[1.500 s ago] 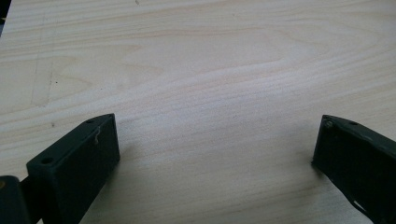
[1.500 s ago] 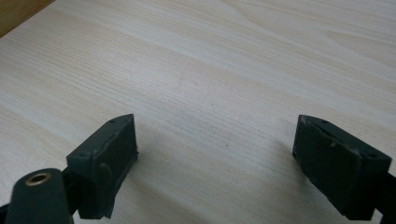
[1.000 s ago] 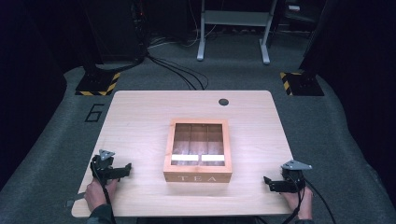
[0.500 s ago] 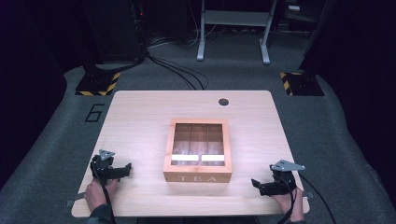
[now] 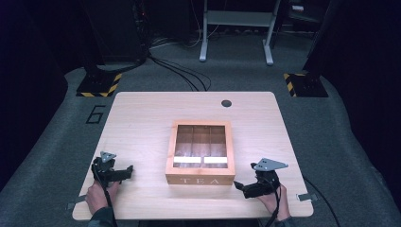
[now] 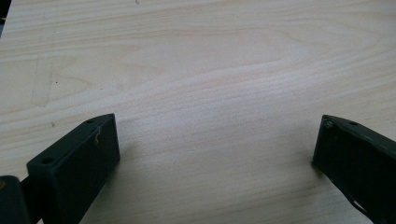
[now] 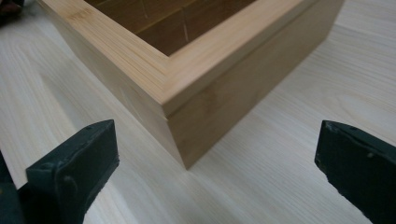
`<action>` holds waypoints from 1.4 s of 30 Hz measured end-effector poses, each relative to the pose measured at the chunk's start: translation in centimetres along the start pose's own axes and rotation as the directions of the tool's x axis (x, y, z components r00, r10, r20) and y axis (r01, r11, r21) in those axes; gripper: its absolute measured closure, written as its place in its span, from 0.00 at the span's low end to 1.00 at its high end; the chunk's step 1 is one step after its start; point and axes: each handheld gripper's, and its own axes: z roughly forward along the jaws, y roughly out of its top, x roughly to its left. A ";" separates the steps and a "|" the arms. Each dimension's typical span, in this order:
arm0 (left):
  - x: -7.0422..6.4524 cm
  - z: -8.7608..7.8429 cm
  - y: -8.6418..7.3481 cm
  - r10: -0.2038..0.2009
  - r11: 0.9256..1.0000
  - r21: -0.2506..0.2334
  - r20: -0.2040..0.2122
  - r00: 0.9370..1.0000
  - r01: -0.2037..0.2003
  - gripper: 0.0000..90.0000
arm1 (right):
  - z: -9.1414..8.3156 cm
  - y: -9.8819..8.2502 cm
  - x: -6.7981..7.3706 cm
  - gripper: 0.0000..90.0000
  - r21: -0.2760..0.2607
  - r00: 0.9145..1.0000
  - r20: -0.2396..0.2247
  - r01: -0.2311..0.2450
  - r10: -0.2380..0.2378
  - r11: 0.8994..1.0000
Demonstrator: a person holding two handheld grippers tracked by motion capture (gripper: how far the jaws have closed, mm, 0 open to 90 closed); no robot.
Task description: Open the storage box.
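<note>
- tea box [image 5: 200,152] sits mid-bench [image 5: 142,118], lid shut.
- right gripper [image 5: 242,187] points at its near right corner, jaws spread wide, not touching.
- left gripper [image 5: 124,171] waits well apart, jaws spread over bare wood.
- looks like the approach; next calls for meeting the lid edge squarely.

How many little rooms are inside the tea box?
3, side by side inside the tea box: left, middle, right. Glare near the front may hide more dividers.

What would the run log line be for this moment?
scene: tea box on table, lid shut | left gripper: open, over bare table | right gripper: open, aimed at box corner, no contact
</note>
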 end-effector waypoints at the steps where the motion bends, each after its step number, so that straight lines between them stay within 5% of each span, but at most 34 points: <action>1: 0.0 0.0 0.0 0.000 1.000 0.000 0.000 1.000 0.000 0.00 | 0.3 0.2 0.2 0.00 0.000 1.000 -0.007 0.005 -0.005 1.000; 8: 0.0 0.0 0.0 0.000 1.000 0.001 0.001 1.000 0.000 0.00 | 2.0 0.8 1.3 0.02 -0.003 0.999 -0.024 0.024 -0.024 1.000; 23: 0.0 0.0 0.0 0.000 1.000 0.000 0.000 1.000 0.000 0.00 | 2.9 1.0 2.2 0.29 -0.017 0.999 -0.001 0.054 -0.054 0.998; 42: 0.0 0.0 0.0 0.000 1.000 0.000 0.000 1.000 0.000 0.00 | 1.9 0.5 2.0 0.47 -0.087 0.996 -0.005 0.084 -0.084 0.993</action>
